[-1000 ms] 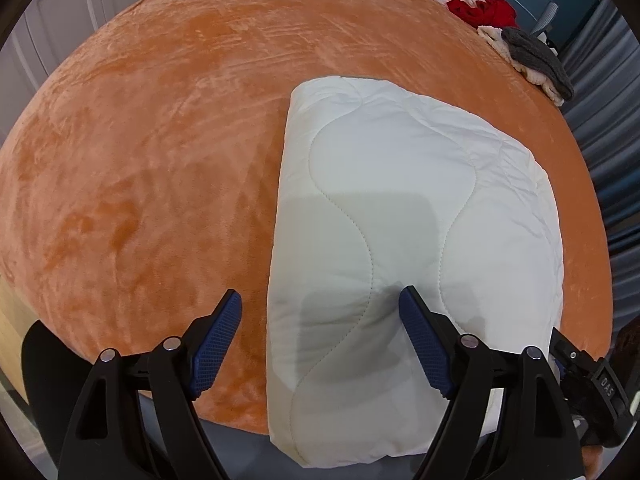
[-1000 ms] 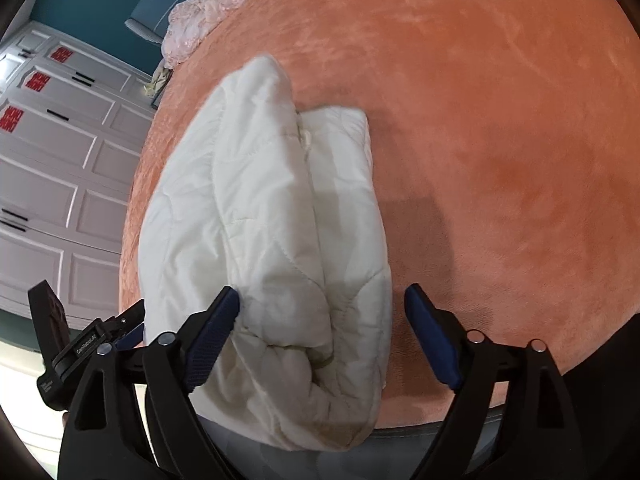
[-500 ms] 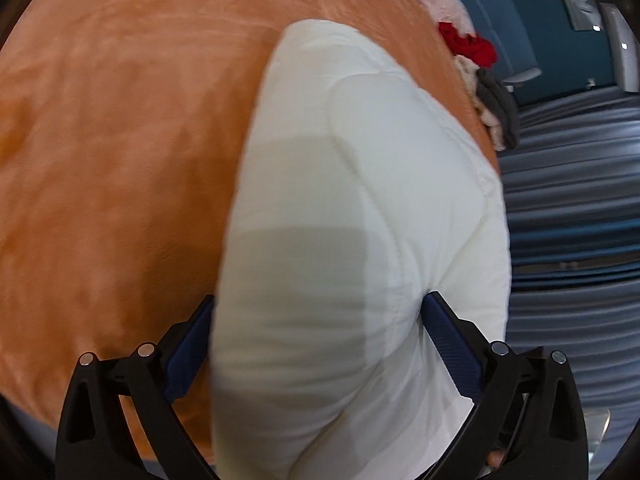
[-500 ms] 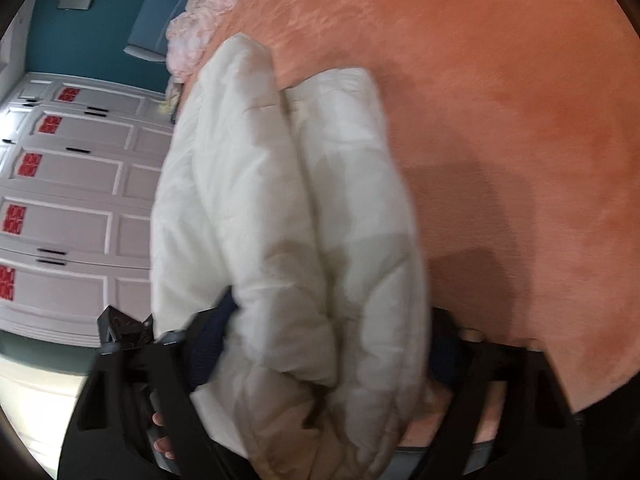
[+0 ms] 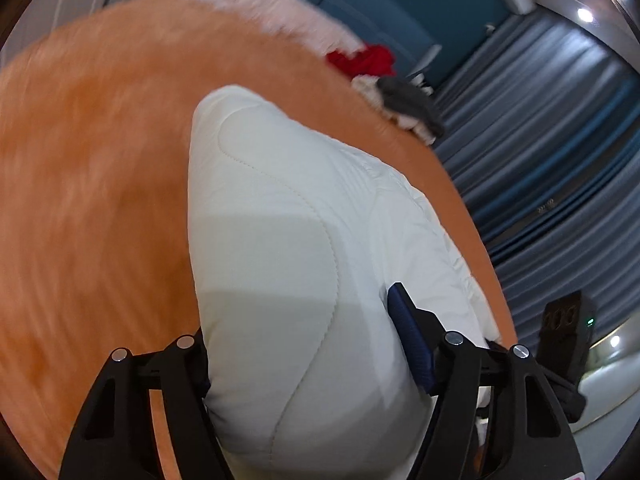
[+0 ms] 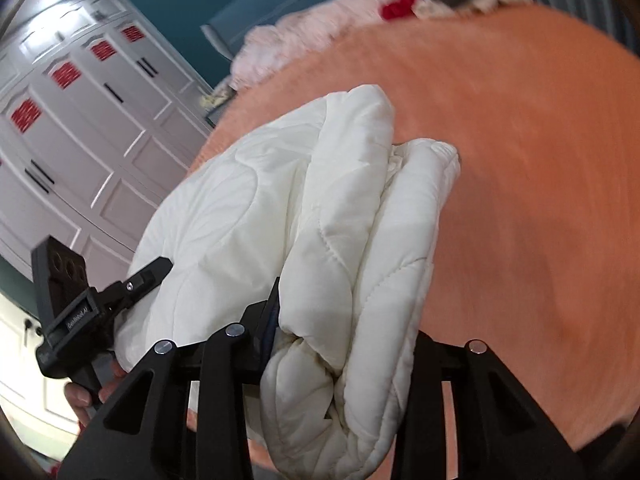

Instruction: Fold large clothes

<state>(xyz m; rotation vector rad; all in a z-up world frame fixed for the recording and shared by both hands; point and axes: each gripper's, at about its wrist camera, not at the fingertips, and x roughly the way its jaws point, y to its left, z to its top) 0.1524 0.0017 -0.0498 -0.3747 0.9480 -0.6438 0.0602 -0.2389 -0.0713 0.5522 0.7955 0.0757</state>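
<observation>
A white quilted comforter (image 5: 288, 264), folded into a thick bundle, lies on the orange plush bed cover (image 5: 88, 168). My left gripper (image 5: 308, 356) is shut on its near folded end, the blue pad of the right finger pressed into the fabric. In the right wrist view my right gripper (image 6: 348, 344) is shut on the other end of the comforter (image 6: 320, 220), whose stacked layers bulge between the fingers. The near end is raised off the orange cover (image 6: 540, 180). The other gripper (image 6: 68, 312) and a hand show at the left.
Red clothing (image 5: 364, 60), a grey and white pile (image 5: 404, 104) and a pink fluffy blanket (image 5: 256, 4) lie at the bed's far edge. Blue curtains (image 5: 552, 152) hang on the right. White wardrobe doors (image 6: 72, 140) stand to the left in the right wrist view.
Both grippers went from open above the comforter to shut on its near end. The bundle's near end has been lifted and both views have tilted upward toward the room.
</observation>
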